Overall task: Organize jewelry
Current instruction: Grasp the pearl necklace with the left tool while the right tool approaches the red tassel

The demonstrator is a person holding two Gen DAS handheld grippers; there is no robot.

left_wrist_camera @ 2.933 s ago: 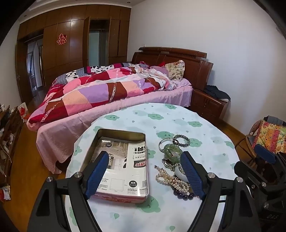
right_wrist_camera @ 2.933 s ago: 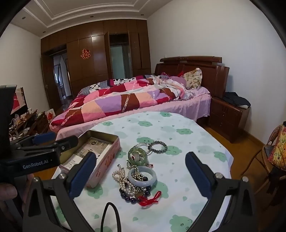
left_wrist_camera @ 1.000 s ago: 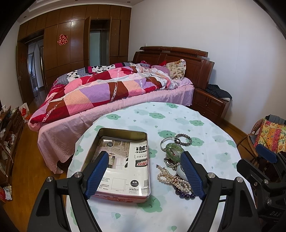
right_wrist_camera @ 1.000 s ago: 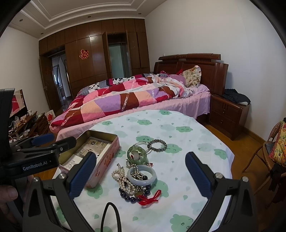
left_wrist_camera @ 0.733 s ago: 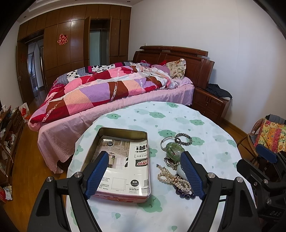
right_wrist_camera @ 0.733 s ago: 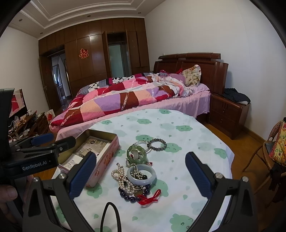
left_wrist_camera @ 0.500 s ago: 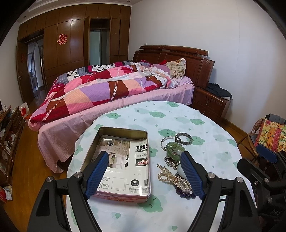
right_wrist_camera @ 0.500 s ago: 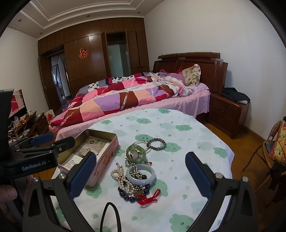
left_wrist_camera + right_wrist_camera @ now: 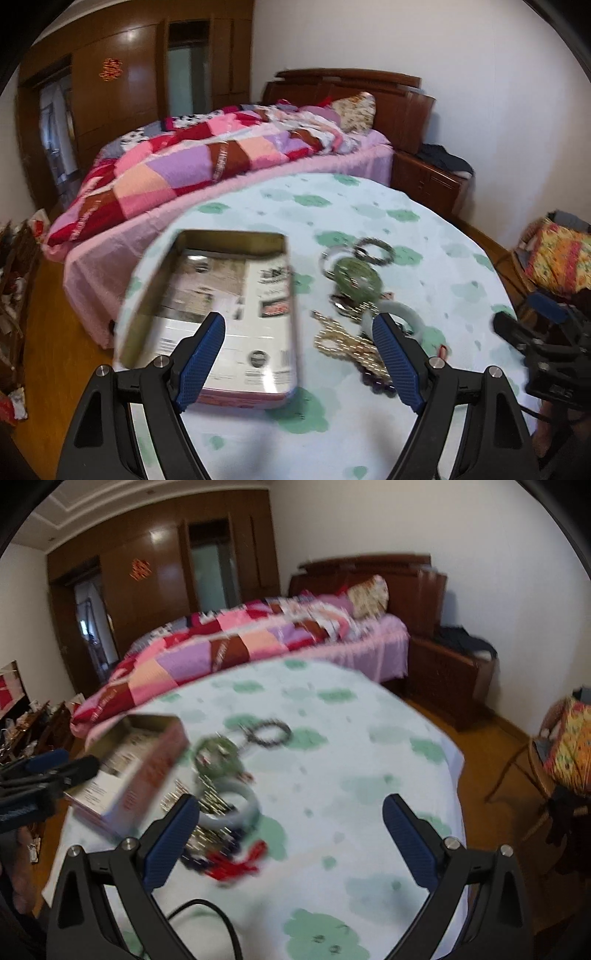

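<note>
Both grippers are held spread wide over a round table [image 9: 406, 221] covered in a pale cloth with green cloud shapes, and nothing is gripped by either. Between the blue pads [image 9: 201, 356] of the left gripper [image 9: 299, 358] the near end of an open metal tin [image 9: 177, 258] is seen; a printed paper sheet [image 9: 229, 295] lies inside it, though the print is too blurred to be read. The jewelry is piled on the cloth at about 3 o'clock from the tin, close beside it but apart from it. A green bangle [image 9: 356, 275] is found in the middle of the pile, with a dark beaded bracelet [image 9: 373, 251] at its 12 o'clock and a pale bangle [image 9: 391, 314] at its 5 o'clock. A pearl strand [image 9: 343, 341] is spread at 7 o'clock from the green bangle, toward the right pad.

From the right wrist view, the right gripper [image 9: 291, 834] is seen open above bare cloth, with the pile at its 10 o'clock: the pale bangle [image 9: 229, 805] just beside its left pad [image 9: 170, 842], a red cord [image 9: 236, 864] nearest the camera, and the tin [image 9: 147, 771] farther out at 10 o'clock. Both views are smeared by motion blur. A bed [image 9: 258, 635] with a patchwork quilt is seen beyond the table at 12 o'clock.
</note>
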